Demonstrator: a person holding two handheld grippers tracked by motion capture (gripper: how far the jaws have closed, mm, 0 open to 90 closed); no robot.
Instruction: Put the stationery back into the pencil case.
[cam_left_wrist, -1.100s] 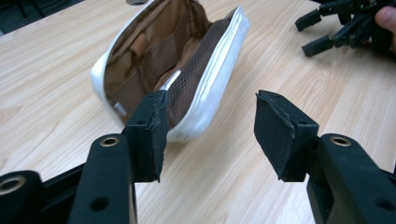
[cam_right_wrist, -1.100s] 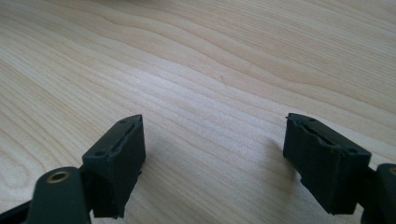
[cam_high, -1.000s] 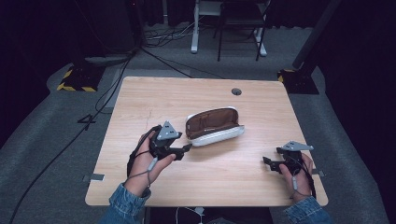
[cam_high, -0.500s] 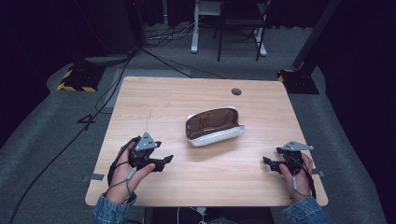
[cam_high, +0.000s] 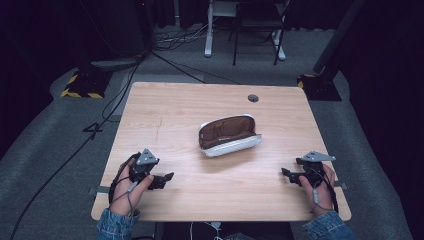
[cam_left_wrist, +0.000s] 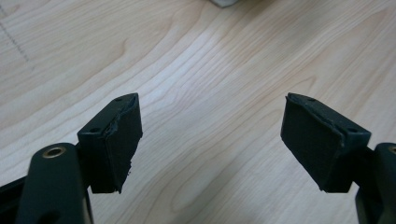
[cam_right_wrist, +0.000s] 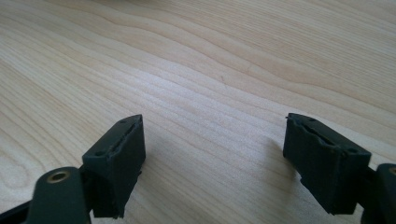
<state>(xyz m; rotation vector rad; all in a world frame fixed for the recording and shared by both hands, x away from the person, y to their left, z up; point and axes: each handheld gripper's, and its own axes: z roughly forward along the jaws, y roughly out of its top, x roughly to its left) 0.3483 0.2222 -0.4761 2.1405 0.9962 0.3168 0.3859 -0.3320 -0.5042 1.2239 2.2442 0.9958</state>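
The left gripper (cam_high: 167, 177) and right gripper (cam_high: 286, 173), jaws spread and empty, rest on the table (cam_high: 175, 110) at seven and four o'clock. At centre lies an unzipped pouch (cam_high: 229, 135), likely soft and light; its rim looks easiest to pinch.

A light wooden table (cam_high: 170, 115) stands on grey carpet (cam_high: 45, 165) in a dark room, with cables (cam_high: 165, 55), a white-legged desk (cam_high: 209, 30) and a chair (cam_high: 257, 27) behind it.
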